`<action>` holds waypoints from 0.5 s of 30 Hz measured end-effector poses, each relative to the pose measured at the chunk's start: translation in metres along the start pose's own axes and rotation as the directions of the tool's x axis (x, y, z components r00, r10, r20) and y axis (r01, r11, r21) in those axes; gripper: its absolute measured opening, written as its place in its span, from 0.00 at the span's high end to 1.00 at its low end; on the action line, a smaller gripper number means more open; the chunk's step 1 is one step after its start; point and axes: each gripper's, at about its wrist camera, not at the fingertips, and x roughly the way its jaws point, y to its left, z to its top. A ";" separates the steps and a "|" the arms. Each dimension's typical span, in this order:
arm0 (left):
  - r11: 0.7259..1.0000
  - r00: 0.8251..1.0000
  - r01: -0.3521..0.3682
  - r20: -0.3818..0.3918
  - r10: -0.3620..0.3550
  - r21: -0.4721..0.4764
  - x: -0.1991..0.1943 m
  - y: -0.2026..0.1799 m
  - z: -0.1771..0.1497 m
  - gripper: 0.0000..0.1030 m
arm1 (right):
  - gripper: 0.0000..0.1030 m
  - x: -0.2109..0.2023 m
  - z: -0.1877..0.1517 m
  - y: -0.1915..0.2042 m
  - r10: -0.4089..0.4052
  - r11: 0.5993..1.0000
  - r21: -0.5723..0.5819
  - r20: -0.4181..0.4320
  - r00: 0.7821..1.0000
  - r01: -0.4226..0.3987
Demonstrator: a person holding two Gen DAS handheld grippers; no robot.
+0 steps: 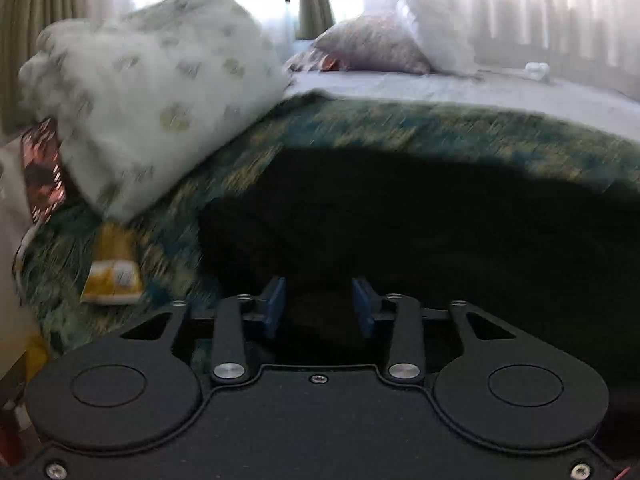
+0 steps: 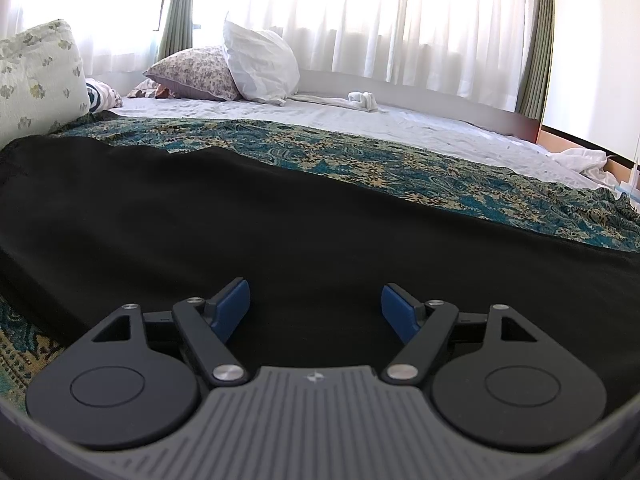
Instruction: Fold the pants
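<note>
The risk I see from here is a bad first pinch. My left gripper (image 1: pixel 319 306) has its blue pads (image 1: pixel 274 306) standing apart with a modest gap, nothing between them, low over the black cloth; if I close here I judge I could catch only the top layer, or drag the patterned teal and gold bedspread (image 1: pixel 400 128) up with it, since the two fabrics lie flat on each other. The left view is smeared with motion, so I cannot tell exactly where the hem lies or whether the pads touch the cloth. A small yellow and white packet (image 1: pixel 114 276) lies on the bedspread just off the left edge of the cloth, and a big white pillow with pale green flowers (image 1: pixel 148 92) leans close behind it; a wide sweep to the left could knock either

My right gripper (image 2: pixel 315 312) is spread wider, its jaws well apart and empty, hovering over the middle of the cloth. If the two sides lift unevenly, I expect the fold to come out skewed

The black soft-fabric pants (image 2: pixel 280 220) lie spread flat across the near part of the bed, on top of the bedspread, their far edge running from the left towards the right. The surface looks smooth, with few wrinkles, so dark that I cannot make out seams, waistband or legs, and it seems thin and limp
</note>
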 end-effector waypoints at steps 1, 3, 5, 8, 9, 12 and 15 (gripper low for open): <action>1.000 1.000 0.007 0.016 -0.007 -0.001 -0.002 0.002 -0.004 0.65 | 0.18 0.000 0.000 0.000 0.001 1.000 0.002 0.001 1.000 -0.001; 0.999 1.000 -0.021 0.007 0.021 0.029 -0.005 -0.001 -0.003 0.65 | 0.18 0.000 0.000 -0.001 0.003 1.000 0.005 0.002 1.000 -0.003; 0.999 0.999 -0.038 -0.013 0.038 0.028 -0.004 -0.002 0.001 0.65 | 0.18 0.000 0.000 -0.001 0.005 1.000 0.007 0.004 1.000 -0.005; 0.998 0.998 -0.054 -0.012 0.054 -0.007 -0.016 -0.003 0.011 0.65 | 0.17 0.000 -0.001 -0.003 0.009 1.000 0.011 0.005 1.000 -0.009; 0.999 0.999 -0.044 0.004 0.044 -0.022 -0.020 -0.004 0.016 0.63 | 0.17 0.000 -0.001 -0.003 0.009 1.000 0.014 0.005 1.000 -0.009; 0.999 0.998 0.039 0.054 -0.038 -0.032 -0.043 -0.018 0.031 0.58 | 0.16 0.000 -0.003 -0.002 0.001 1.000 0.009 0.014 1.000 -0.001; 0.988 0.985 0.155 0.077 -0.155 0.007 -0.057 -0.052 0.039 0.56 | 0.16 -0.002 -0.004 -0.002 0.008 1.000 0.004 0.024 1.000 -0.008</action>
